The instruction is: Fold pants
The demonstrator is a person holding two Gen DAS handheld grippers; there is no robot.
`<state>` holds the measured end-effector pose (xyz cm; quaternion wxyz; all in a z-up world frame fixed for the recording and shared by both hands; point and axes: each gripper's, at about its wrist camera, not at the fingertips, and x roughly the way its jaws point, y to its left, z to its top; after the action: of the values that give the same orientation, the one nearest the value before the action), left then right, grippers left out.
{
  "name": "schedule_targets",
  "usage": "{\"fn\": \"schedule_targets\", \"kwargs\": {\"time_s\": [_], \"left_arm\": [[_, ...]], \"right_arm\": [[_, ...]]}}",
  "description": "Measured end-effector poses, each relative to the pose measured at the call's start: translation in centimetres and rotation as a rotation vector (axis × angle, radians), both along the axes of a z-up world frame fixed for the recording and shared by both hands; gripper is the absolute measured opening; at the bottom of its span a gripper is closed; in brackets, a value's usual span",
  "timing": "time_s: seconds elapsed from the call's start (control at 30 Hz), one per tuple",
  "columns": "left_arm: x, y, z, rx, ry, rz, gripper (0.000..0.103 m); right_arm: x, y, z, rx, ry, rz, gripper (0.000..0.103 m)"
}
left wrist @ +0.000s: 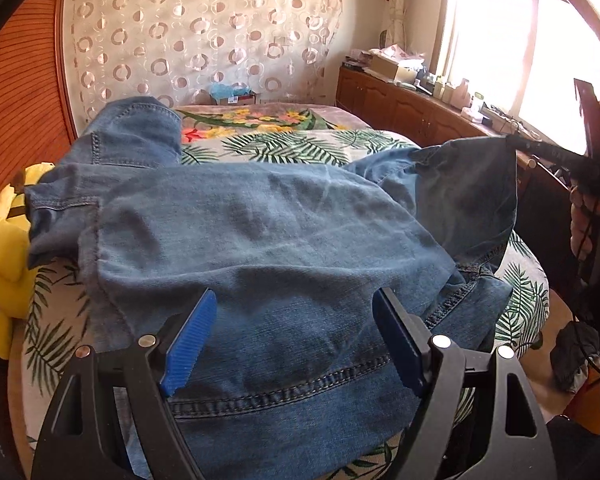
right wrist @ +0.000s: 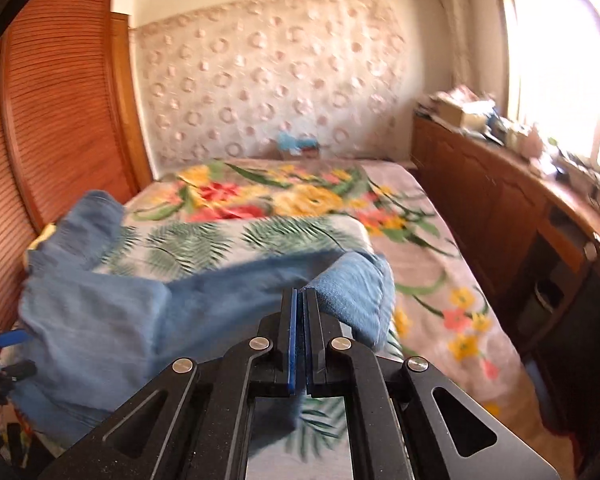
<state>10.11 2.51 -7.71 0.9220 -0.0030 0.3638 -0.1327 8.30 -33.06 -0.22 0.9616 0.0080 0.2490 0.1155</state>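
1. The right gripper [right wrist: 300,300] is clenched on a pinch of blue denim — a bunched edge of the jeans [left wrist: 260,240] is trapped between its blue pads and held up off the bed.
2. The left gripper [left wrist: 292,336] stands wide apart, grasping nothing, hovering just above the near seam of the jeans.
3. The jeans lie crumpled across the near end of the bed [right wrist: 440,280], on a leaf-print sheet; one leg reaches toward a yellow cushion [left wrist: 4,248] at the left.
4. Denim looks soft but fairly heavy — it will likely sag and drag. Stitched seams, hems or the waistband seem the firmest places to grip.
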Motion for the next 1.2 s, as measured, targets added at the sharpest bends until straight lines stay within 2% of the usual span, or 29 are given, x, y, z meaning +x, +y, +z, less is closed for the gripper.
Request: {"fn": "schedule_targets", "kwargs": {"time_s": [0.3,0.4,0.5,0.63,0.7,0.73,0.77,0.93,1.2], "left_arm": [[-2.6,2.8,3.1,-0.011,-0.077,0.038,0.081],[-2.9,3.7,3.4,-0.01,-0.086,0.055,0.081],[-2.8,4.3,3.4,-0.014,-0.084,0.067,0.081],[-2.4,4.5,3.0,-0.018,-0.076,0.07,0.081],[-2.2,4.1,2.8,-0.017,-0.071,0.064,0.081],[-2.2,3.9,2.8,-0.016,-0.068,0.059,0.081],[-2.2,3.6,2.7,-0.015,-0.066,0.054,0.081],[-1.6,2.0,2.2,-0.004,-0.053,0.017,0.081],[-1.3,-0.5,1.7,0.005,-0.037,-0.052,0.081]], "right_arm": [[-5.5,8.4,5.0,-0.016,-0.096,0.298,0.002],[-6.7,10.3,5.2,-0.024,-0.09,0.388,0.003],[-6.9,11.4,4.5,-0.021,-0.039,0.443,0.002],[-6.8,11.0,3.6,-0.053,-0.015,0.448,0.006],[-6.3,11.3,3.7,-0.057,-0.009,0.432,0.015],[-6.3,11.0,3.7,-0.057,-0.007,0.422,0.025],[-6.1,11.1,4.2,-0.057,-0.003,0.413,0.031],[-5.2,12.0,3.9,-0.07,0.03,0.359,0.032],[-2.8,11.6,1.0,-0.07,0.111,0.289,0.039]]}}
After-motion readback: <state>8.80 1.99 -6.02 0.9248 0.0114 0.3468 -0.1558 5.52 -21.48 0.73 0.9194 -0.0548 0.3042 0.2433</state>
